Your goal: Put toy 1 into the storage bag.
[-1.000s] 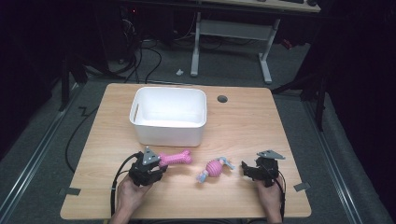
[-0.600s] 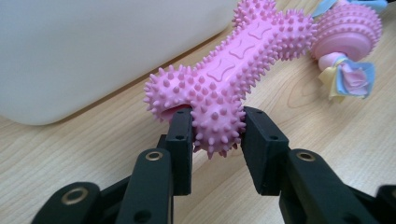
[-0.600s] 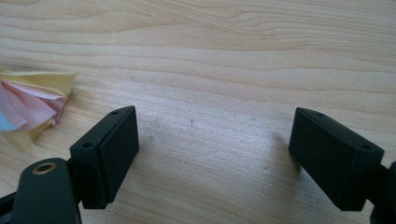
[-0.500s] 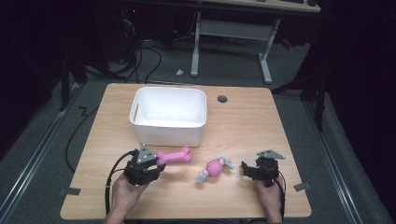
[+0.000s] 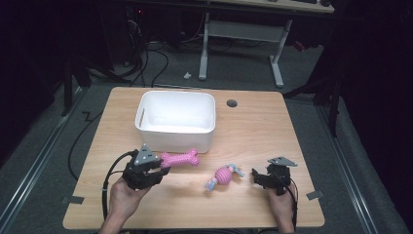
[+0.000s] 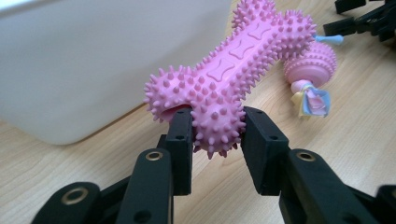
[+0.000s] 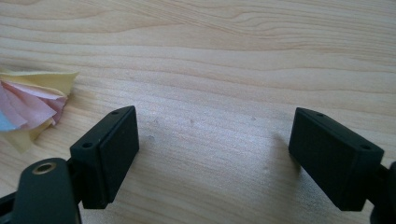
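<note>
A pink spiked bone toy [image 5: 181, 158] [image 6: 233, 70] hangs just above the table in front of the white bin [image 5: 176, 118]. My left gripper [image 5: 163, 168] [image 6: 215, 140] is shut on its near knob end, with both pads pressing the spikes. A pink ribbed ball toy with pastel cloth tails [image 5: 224, 176] [image 6: 312, 65] lies on the wood to the right of the bone. My right gripper [image 5: 254, 174] [image 7: 215, 149] rests near the table's front right, jaws wide open over bare wood, with a yellow and pink cloth tail [image 7: 32, 100] off to its left.
The white bin [image 6: 93, 60] stands close behind the bone toy. A round cable hole [image 5: 232, 103] lies in the tabletop at the back. Desk legs and cables stand on the floor beyond the table's far edge.
My left gripper has risen and tilted with the bone toy in it, lifting the toy's near end off the table. The right gripper has stayed in place.
</note>
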